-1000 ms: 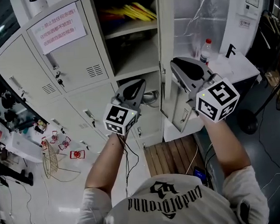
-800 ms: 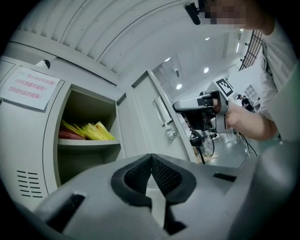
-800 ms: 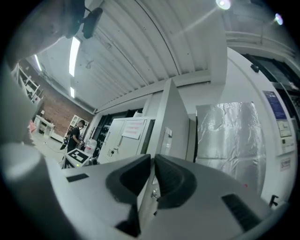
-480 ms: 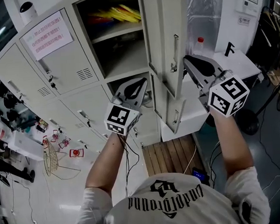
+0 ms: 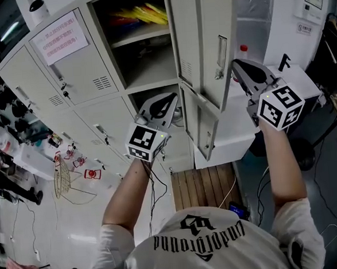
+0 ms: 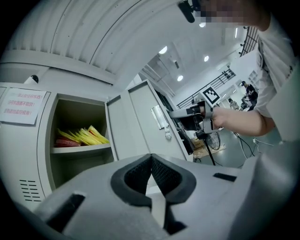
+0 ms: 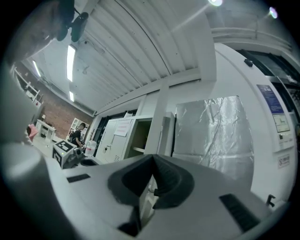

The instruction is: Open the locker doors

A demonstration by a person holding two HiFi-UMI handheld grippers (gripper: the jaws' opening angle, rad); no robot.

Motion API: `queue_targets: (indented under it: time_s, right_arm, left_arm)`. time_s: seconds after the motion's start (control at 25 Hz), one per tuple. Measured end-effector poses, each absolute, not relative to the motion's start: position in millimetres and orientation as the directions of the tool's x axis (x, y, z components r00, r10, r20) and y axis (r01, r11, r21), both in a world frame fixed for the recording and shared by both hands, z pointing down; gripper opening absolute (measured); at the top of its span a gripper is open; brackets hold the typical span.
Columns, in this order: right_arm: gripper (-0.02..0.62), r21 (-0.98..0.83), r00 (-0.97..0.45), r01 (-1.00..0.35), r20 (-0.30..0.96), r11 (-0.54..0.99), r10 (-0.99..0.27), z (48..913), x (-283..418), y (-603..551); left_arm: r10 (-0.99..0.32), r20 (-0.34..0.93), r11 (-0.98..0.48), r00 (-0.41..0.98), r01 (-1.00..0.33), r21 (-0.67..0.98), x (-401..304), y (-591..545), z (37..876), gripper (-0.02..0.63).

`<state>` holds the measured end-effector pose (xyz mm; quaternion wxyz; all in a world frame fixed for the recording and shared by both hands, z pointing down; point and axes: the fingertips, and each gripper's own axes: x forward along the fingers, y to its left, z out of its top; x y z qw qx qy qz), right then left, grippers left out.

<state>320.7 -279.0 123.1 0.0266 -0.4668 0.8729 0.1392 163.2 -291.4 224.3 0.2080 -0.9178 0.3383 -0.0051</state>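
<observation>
The left gripper (image 5: 172, 98) was held in front of the open lower compartment, its marker cube nearest the person. In the left gripper view its jaws met at the tips with nothing between them. The right gripper (image 5: 237, 65) was further right, just beside the outer face of the upper locker door (image 5: 199, 37) and close to that door's handle (image 5: 220, 56), though contact could not be told. Its jaws had just been closing and stood together, gripping nothing.

The upper locker door stood swung out to the right, well away from its frame, showing two shelves inside; yellow items (image 5: 144, 14) lay on the top shelf. Below it the lower locker door (image 5: 197, 122) was also swung open, hanging at much the same angle. To the left, the neighbouring lockers remained shut: one closed door (image 5: 80, 68) carried a notice sheet (image 5: 61, 36) printed in red, and keys (image 5: 66, 93) hung from its lock.

A bottle with a red cap (image 5: 243, 53) stood on a white cabinet (image 5: 303, 81) to the right of the lockers, behind the right gripper. A wooden slatted board (image 5: 204, 187) lay on the floor near the person, at the foot of the open lockers, and a wire frame (image 5: 59, 182) lay on the floor at the left
</observation>
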Motion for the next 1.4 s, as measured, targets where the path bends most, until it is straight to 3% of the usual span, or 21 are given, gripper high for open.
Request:
queue_targets:
  time_s: [0.24,0.52,0.88,1.4]
  right_arm:
    - [0.008,0.227,-0.600,-0.796,-0.180,0.561,-0.779,123,319,-274]
    - [0.056,0.241,-0.668,-0.743,-0.220,0.624,-0.711,139,296,-226]
    - [0.140,0.175,-0.825,-0.565,-0.141,0.807,-0.547,206,191,-197]
    - [0.169,0.082,-0.919,-0.392,-0.069,0.916,-0.387,261,35,-185]
  left_arm:
    - [-0.672,-0.145,-0.645,0.726,-0.670,-0.368,159,-278,225,0.008]
    - [-0.743,-0.140,-0.592,0.654,-0.741,-0.318,123,-246,245,0.008]
    - [-0.828,-0.123,-0.502,0.548,-0.820,-0.275,51,-192,263,0.008]
    - [-0.939,-0.119,-0.300,0.323,-0.937,-0.178,-107,-118,294,0.008]
